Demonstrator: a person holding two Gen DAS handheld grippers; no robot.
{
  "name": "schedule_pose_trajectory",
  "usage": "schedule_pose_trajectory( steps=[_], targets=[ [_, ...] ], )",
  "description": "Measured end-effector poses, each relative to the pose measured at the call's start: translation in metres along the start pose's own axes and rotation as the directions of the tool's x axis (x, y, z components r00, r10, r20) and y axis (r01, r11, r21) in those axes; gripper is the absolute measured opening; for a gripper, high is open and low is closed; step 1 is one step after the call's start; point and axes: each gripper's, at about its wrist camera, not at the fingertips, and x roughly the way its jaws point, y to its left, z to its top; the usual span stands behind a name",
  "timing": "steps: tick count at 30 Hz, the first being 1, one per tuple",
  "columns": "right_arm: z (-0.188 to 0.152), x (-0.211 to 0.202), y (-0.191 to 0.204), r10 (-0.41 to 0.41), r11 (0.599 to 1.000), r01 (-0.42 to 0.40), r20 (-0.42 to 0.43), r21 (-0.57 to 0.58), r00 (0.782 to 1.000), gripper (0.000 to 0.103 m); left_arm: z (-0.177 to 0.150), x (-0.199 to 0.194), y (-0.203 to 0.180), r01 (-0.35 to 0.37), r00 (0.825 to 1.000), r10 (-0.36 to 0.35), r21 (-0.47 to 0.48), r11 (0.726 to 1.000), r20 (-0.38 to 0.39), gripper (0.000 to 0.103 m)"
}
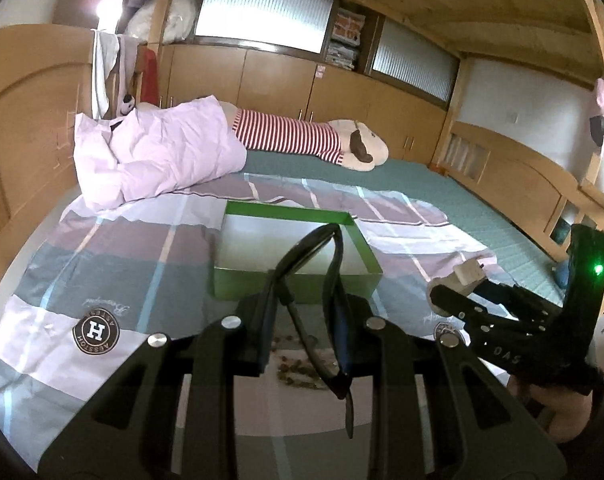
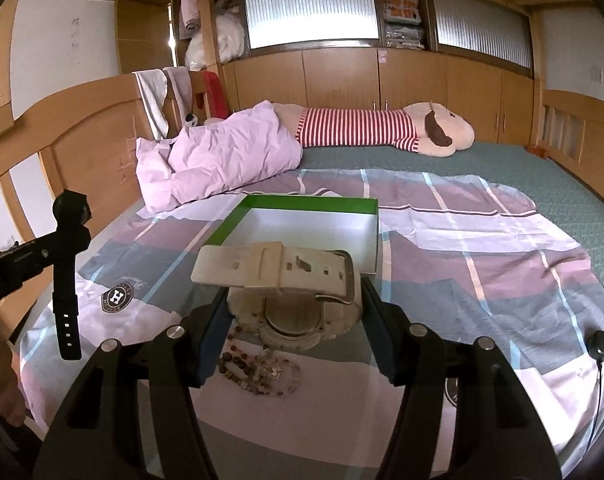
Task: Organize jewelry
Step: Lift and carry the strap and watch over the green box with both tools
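Note:
My left gripper (image 1: pixel 302 344) is shut on a black watch (image 1: pixel 333 280), held above the bed; its strap hangs down. The same watch shows in the right wrist view (image 2: pixel 68 280) at the left. My right gripper (image 2: pixel 294 340) is shut on a cream-white watch (image 2: pixel 294 292), its strap looped on top; this watch also shows in the left wrist view (image 1: pixel 463 274). A green box (image 1: pixel 298 280) with a pale open inside lies on the bedspread just beyond both grippers, also in the right wrist view (image 2: pixel 313 202). A brown bead bracelet (image 2: pixel 258 370) lies on the bedspread under my right gripper.
A checked bedspread (image 2: pixel 481 240) covers the near bed. A pink duvet (image 2: pixel 222 156) and a striped plush toy (image 2: pixel 381 128) lie further back. A wooden headboard (image 2: pixel 82 128) stands left. A small black puck with a cable (image 2: pixel 601 345) lies at the right.

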Motion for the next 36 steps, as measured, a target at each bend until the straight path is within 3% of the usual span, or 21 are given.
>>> schedule_pose_trajectory(
  steps=[8, 36],
  targets=[
    [0.0, 0.002, 0.001, -0.004, 1.0, 0.004, 0.002, -0.001, 1.0, 0.061, -0.001, 0.011, 0.005, -0.037, 0.999, 0.036, -0.011, 0.999, -0.033, 0.025],
    [0.007, 0.012, -0.001, -0.003, 1.0, 0.003, -0.007, 0.016, 1.0, 0.061, -0.001, 0.031, 0.003, -0.052, 0.996, 0.05, -0.015, 0.999, -0.077, 0.026]
  ],
)
